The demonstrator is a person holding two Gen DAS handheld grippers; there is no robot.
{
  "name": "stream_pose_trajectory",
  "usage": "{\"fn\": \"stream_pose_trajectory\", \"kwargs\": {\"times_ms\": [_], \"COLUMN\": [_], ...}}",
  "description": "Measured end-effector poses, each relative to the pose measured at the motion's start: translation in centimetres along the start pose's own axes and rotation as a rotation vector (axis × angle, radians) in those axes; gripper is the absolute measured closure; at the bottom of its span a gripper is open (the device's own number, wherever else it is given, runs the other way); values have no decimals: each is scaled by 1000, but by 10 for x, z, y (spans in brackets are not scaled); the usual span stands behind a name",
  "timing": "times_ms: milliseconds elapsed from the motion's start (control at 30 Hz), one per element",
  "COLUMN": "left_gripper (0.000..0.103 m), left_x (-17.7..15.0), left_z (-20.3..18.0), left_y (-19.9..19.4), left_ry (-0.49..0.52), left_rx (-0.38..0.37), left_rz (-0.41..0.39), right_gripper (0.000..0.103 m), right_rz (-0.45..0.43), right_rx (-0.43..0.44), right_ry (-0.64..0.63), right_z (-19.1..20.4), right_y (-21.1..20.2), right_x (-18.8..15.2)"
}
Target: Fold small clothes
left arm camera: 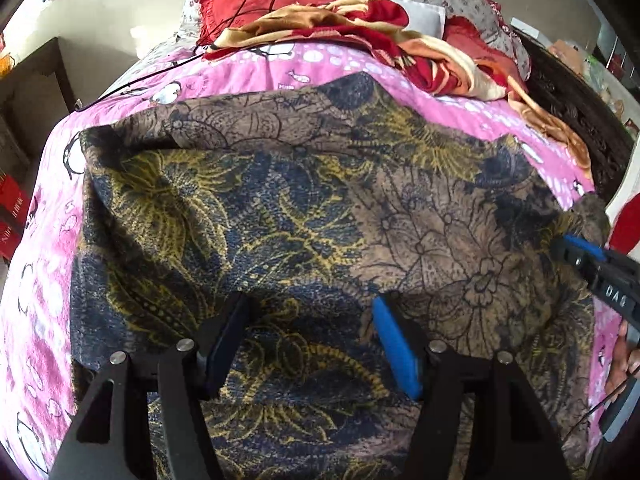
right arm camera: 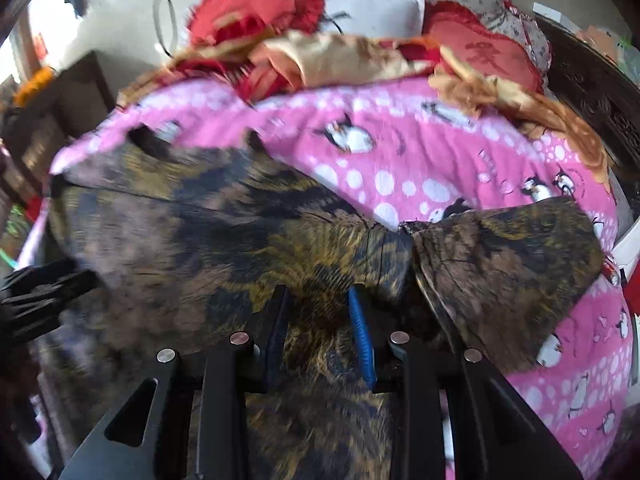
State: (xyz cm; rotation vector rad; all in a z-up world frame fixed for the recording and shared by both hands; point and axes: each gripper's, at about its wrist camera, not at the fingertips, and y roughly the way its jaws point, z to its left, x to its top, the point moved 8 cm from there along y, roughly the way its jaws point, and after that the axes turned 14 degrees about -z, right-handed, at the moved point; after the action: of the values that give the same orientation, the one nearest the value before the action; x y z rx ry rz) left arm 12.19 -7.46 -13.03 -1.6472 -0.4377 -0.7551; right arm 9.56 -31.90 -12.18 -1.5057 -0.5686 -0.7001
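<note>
Between and beneath the fingers of the left gripper (left arm camera: pixel 310 344), a dark floral garment (left arm camera: pixel 320 208) is seen spread over a pink penguin-print sheet (left arm camera: pixel 248 72). These fingers are held wide apart, released, with nothing clamped between them; the cloth lies below the pads and whether it is touched cannot be told. Off the right-hand finger, at the garment's right edge, the right gripper (left arm camera: pixel 600 268) is seen coming in over the cloth.

In the right wrist view, blurred by motion, the right gripper (right arm camera: pixel 320 320) is shown with its fingers drawn fairly close together and a bunch of the garment (right arm camera: pixel 224 232) lying between them; whether the pads actually press on it cannot be told. Just beyond the fingertips a gathered seam is seen, and to the right of it a flap (right arm camera: pixel 508 248) is spread out on the sheet.

The fabric is judged to be light, soft and limp, with creases and sagging folds that will not keep a shape once lifted. It should be taken by an edge or corner, not mid-panel, with both grips well apart so the fold stays straight.

Farther beyond the fingers, a heap of red and gold bedding (left arm camera: pixel 360 28) is piled at the head of the bed.
</note>
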Motion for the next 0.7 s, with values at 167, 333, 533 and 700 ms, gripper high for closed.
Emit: {"fn": "stream_pose_trajectory", "kwargs": {"times_ms": [167,333,533,700], "left_gripper": [32,32,31,28], "left_x": [0,1,7,11], "left_z": [-2,-2,-14,-31], "left_y": [0,-2,-24,-28], "left_ry": [11,7,-8,-11], "left_rx": [4,8,-46,-83], "left_rz": [-5,-3,-23,-35], "right_gripper": [77,77,77,69], "right_rz": [-29,-20,18,-70], "right_rx": [24,21,76,-56], "right_ry": [-8,-28,63,113], "right_z": [3,2,-13,-77], "right_y": [-26,-38,-31,-78], "right_x": [6,-9,-10,3]}}
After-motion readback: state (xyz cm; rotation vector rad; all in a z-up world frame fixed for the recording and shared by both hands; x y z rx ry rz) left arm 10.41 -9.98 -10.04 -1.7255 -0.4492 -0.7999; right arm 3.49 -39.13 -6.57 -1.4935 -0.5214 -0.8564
